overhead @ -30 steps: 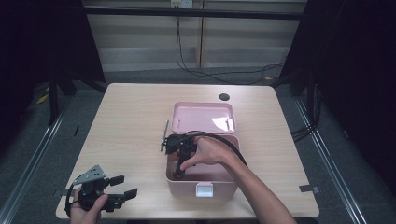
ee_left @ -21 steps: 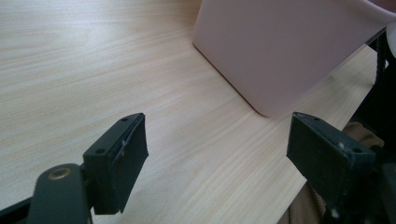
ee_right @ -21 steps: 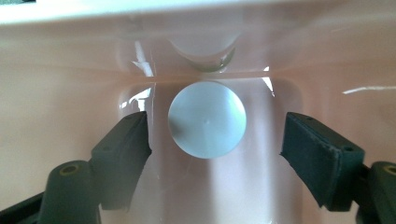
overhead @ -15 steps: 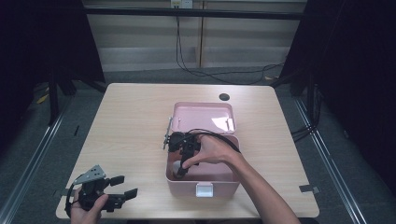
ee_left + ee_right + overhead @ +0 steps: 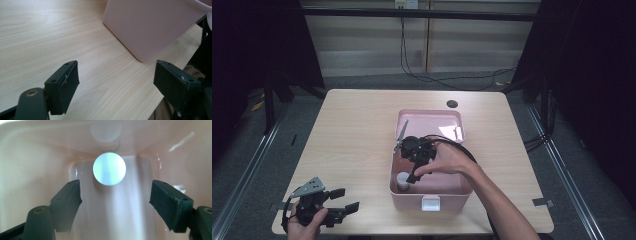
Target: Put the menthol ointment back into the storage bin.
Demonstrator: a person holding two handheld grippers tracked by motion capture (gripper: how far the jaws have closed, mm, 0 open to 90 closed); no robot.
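With the right gripper [image 5: 113, 195] inside the pink box [image 5: 447, 195], jaws spread wide above the white-capped container [image 5: 109, 168] standing upright near the front-left corner, the grasp was judged to require a centred, straight descent before closing.

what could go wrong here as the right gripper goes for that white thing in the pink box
1. The right gripper is open with the round white container ahead of its jaws, not between them; closing now would likely miss.
2. The container stands near the pink box wall, so one jaw may hit the wall or tip it.
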